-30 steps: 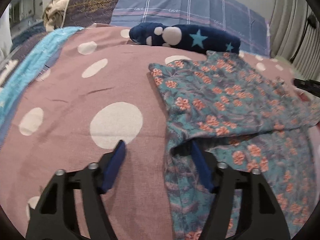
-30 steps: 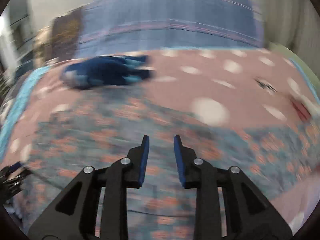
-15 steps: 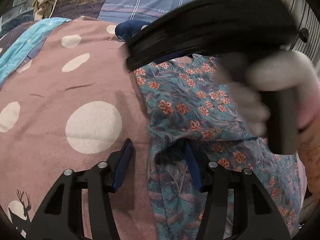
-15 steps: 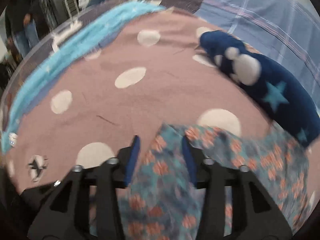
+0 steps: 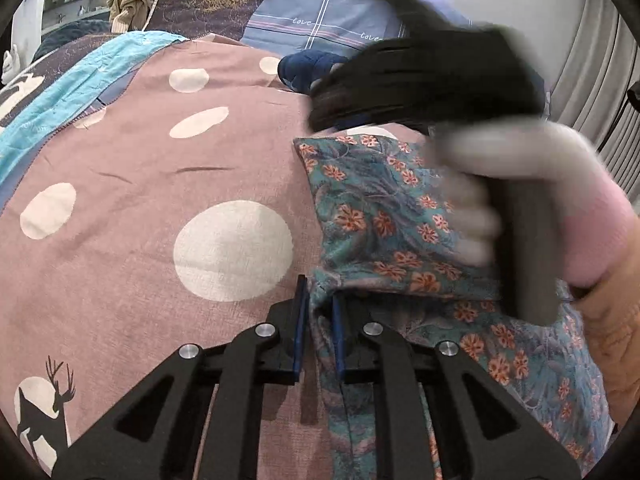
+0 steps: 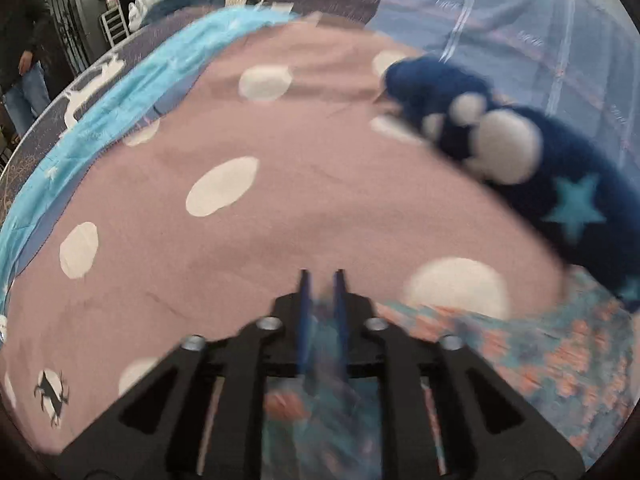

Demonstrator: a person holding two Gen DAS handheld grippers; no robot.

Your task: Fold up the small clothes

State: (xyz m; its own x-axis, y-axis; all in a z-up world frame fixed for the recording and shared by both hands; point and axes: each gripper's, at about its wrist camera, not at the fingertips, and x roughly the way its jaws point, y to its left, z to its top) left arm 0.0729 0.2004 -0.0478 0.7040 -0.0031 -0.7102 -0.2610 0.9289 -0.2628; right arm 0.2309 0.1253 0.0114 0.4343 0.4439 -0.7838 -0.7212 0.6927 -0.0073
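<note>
A teal garment with orange flowers lies folded on a pink polka-dot bedspread. My left gripper holds the garment's near left edge: its jaws are closing and the cloth bunches between the blue pads. In the right wrist view the picture is blurred. There my right gripper sits at the far left corner of the garment, jaws closing with teal cloth pinched between them. A gloved hand holds the right tool, which blocks part of the garment in the left wrist view.
A navy plush piece with stars and white paw marks lies just behind the garment. Blue plaid pillows line the back. A turquoise strip runs along the bed's left side. A person stands far left beyond the bed.
The left jaws have narrowed onto the garment's edge. The right gripper swept across to the garment's far left corner, widened, then closed on the cloth there.
</note>
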